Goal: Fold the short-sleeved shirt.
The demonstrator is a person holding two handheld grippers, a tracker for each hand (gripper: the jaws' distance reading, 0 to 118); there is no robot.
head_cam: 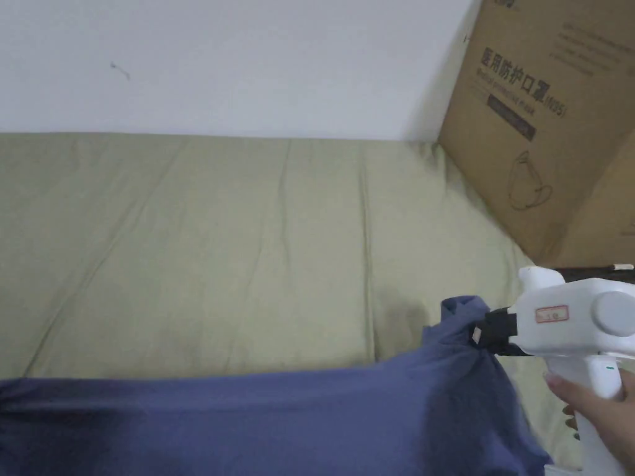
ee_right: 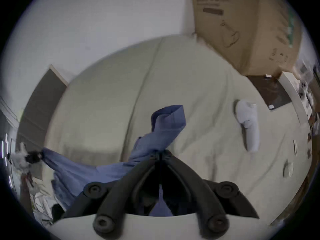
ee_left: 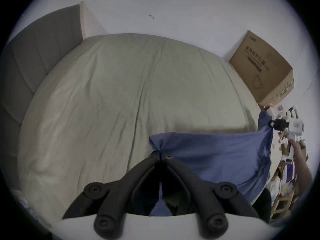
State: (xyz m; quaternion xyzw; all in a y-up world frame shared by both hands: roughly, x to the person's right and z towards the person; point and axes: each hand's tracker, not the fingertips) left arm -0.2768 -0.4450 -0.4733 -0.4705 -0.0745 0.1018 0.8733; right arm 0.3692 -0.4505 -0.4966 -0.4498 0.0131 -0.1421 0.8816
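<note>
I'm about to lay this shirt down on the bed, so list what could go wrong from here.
1. Each gripper pinches only a small bunch of the blue shirt: the left gripper and the right gripper. A tug could slip the cloth free.
2. The sleeve sticks up past the right gripper and may land crumpled.
3. A white controller lies on the bed sheet near the right side; the shirt could drape over it.

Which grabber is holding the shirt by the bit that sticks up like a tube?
The right gripper: the shirt sleeve stands up past its tips. At the left gripper there's just a small bunch.
</note>
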